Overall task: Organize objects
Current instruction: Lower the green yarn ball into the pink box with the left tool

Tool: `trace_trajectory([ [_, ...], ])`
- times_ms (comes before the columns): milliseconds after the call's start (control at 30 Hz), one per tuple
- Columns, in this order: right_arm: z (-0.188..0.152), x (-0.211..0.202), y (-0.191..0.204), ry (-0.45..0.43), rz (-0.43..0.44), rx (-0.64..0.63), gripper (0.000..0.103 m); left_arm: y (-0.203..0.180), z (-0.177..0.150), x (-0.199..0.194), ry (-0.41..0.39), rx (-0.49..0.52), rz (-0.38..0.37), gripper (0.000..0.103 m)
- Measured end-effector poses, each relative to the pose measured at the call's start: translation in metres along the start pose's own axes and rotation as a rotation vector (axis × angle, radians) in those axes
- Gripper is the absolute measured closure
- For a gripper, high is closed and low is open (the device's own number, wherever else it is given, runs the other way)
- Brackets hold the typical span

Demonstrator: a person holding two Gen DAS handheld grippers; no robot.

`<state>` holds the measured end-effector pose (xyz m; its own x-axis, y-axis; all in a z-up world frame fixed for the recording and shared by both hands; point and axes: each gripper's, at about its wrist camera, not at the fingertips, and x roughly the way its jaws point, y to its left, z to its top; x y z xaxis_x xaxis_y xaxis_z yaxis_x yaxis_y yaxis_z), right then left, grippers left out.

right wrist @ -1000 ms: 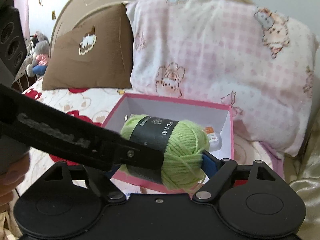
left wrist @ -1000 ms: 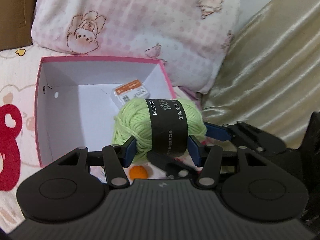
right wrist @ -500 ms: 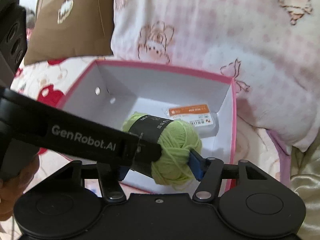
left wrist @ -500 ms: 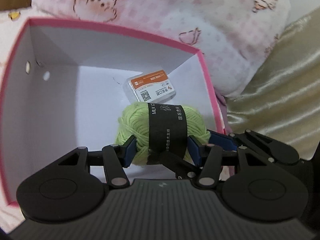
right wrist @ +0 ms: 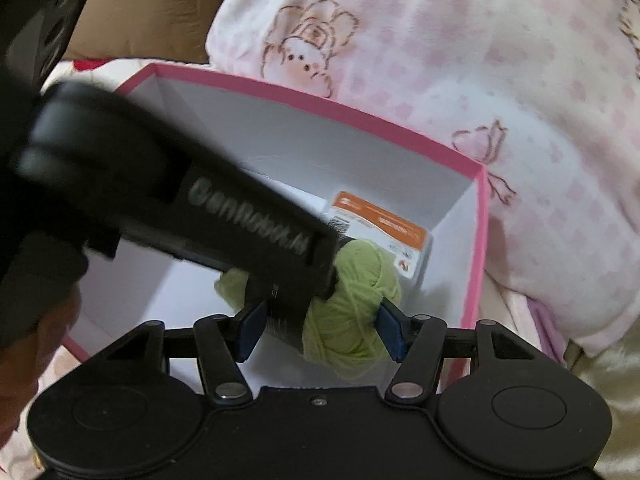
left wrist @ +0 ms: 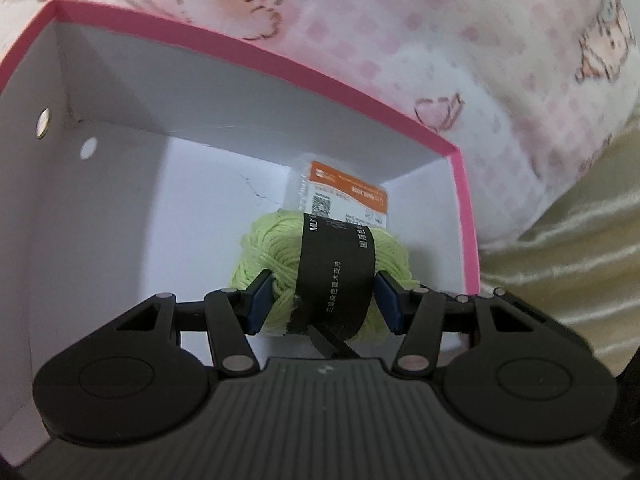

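Both grippers have dropped with the green yarn ball (left wrist: 320,276) from above the pink box (left wrist: 256,54) down inside its white walls. My left gripper (left wrist: 323,300) pinches the ball at lower centre of its view, blue pads (left wrist: 261,299) pressing the yarn either side of the black label (left wrist: 336,276); my right gripper (right wrist: 320,328) has its pads (right wrist: 390,332) touching the same ball at lower centre, its left pad partly hidden by the left gripper's arm crossing from the upper left. Just behind the ball lies an orange-labelled packet (left wrist: 344,200) against the far wall, with a pink checked pillow (right wrist: 440,60) beyond the box.
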<state>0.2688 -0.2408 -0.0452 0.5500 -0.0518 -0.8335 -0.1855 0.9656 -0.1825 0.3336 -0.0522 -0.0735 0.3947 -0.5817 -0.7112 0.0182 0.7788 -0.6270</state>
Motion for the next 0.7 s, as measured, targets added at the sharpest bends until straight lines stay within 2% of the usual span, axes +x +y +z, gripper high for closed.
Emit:
trace_trajectory([
  [167, -0.005, -0.002, 0.002, -0.076, 0.01, -0.019, 0.038, 0.019, 0.001, 0.002, -0.022, -0.099, -0.055, 0.051],
  [367, -0.002, -0.001, -0.005, -0.13, 0.015, 0.01, 0.038, 0.001, 0.005, 0.006, -0.062, -0.054, 0.001, 0.051],
  [567, -0.004, -0.012, -0.016, -0.11, 0.019, 0.048, 0.036, -0.004, -0.002, 0.007, -0.029, -0.036, -0.012, 0.05],
  [700, -0.012, -0.023, -0.014, -0.084, -0.03, 0.027, 0.037, -0.01, -0.006, 0.01, -0.031, -0.028, -0.006, 0.051],
])
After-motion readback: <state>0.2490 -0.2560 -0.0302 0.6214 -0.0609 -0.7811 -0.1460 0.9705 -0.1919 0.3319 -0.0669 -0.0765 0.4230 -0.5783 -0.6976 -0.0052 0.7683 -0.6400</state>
